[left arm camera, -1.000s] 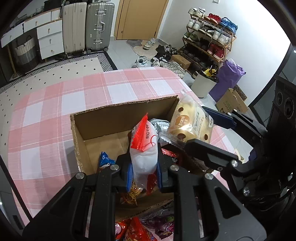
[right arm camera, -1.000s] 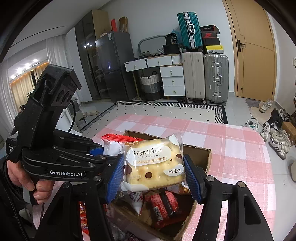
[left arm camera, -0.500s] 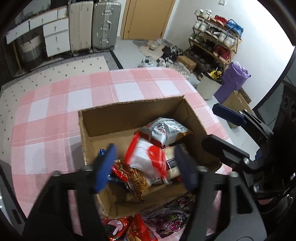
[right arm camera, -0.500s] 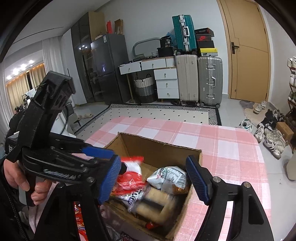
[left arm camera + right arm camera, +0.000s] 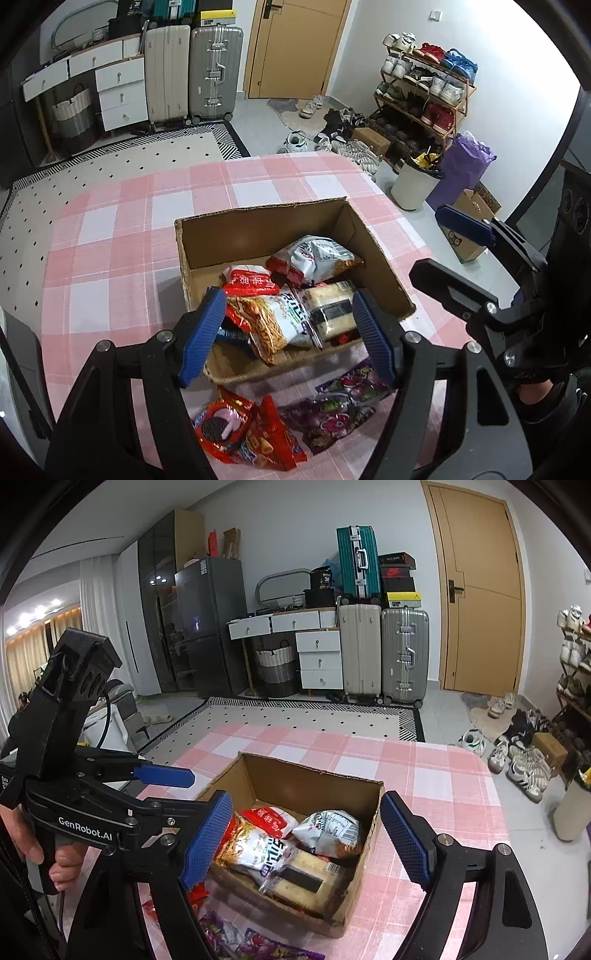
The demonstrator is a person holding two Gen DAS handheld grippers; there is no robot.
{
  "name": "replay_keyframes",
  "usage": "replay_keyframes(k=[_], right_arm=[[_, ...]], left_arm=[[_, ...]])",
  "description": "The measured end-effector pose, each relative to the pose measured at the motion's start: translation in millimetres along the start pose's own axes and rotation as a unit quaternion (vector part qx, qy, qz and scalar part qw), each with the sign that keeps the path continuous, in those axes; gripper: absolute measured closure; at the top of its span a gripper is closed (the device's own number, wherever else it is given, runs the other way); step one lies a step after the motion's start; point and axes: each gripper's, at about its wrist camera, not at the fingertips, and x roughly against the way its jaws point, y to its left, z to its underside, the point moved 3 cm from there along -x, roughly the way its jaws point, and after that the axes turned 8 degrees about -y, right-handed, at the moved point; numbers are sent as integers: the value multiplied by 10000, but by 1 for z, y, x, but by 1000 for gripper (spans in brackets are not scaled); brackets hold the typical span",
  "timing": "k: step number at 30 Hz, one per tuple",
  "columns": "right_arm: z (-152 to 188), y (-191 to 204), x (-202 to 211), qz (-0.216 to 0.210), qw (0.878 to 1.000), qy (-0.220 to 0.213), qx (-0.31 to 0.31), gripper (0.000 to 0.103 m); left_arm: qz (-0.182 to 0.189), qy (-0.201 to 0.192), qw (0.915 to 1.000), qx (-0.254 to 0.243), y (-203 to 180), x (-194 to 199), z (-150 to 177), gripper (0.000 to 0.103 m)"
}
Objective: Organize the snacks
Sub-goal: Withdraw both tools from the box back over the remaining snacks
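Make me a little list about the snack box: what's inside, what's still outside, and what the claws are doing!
Box: open cardboard box on the pink checked tablecloth
Inside: noodle bag, silver-red bag, cracker pack
Outside, near side: cookie packet, purple candy bags
Left claw: open, holding nothing
Right claw: jaws just been opening, nothing between them

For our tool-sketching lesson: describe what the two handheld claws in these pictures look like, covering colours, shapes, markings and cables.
Both are black pistol-grip frames with silver bolts. The left claw and right claw each end in two flat blue fingers with ridged, grid-textured faces. The left one's side reads "GenRobot.AI" in white, a boxy black block tops it, and a black cable loops behind it.
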Motion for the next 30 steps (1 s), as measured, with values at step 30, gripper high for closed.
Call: replay_keyframes(k=[30], right_arm=[[44,48,120,391,9986,-331,143,2]], left_arm=[[-442,-504,9977,-90,-31,109,81,18]])
